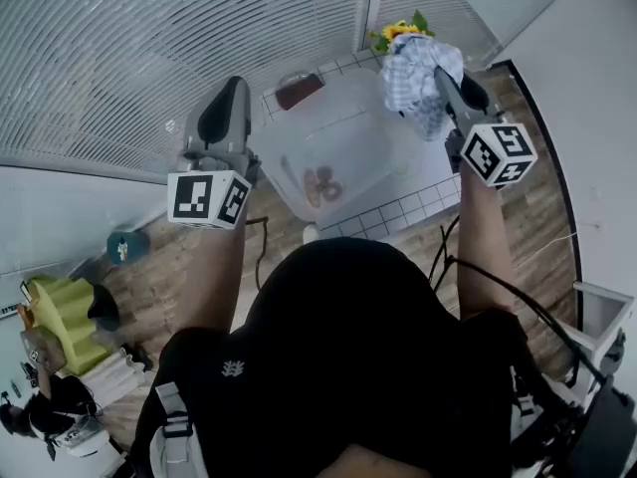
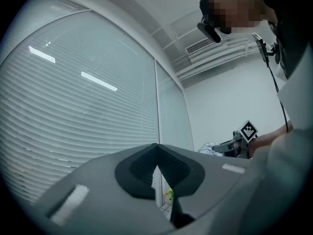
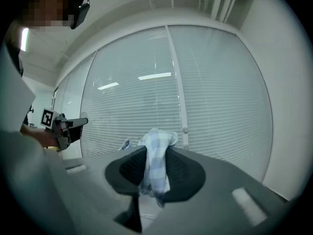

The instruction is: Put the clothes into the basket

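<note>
Blue-white checked cloth (image 1: 416, 68) (image 3: 157, 143) pinched between jaws of right gripper (image 1: 445, 86) (image 3: 154, 168), bunched above pads, tail hanging below. In head view cloth sits over far right corner of clear basket (image 1: 350, 108); not inside. Small brownish items (image 1: 320, 183) on basket bottom, kind unclear. Basket stands on white tiled surface (image 1: 398, 212) by blinds (image 1: 149, 48); yellow flowers (image 1: 396, 31) behind. Left gripper (image 1: 236, 86) (image 2: 157, 155) raised left of basket, jaws pressed together, nothing between.
</note>
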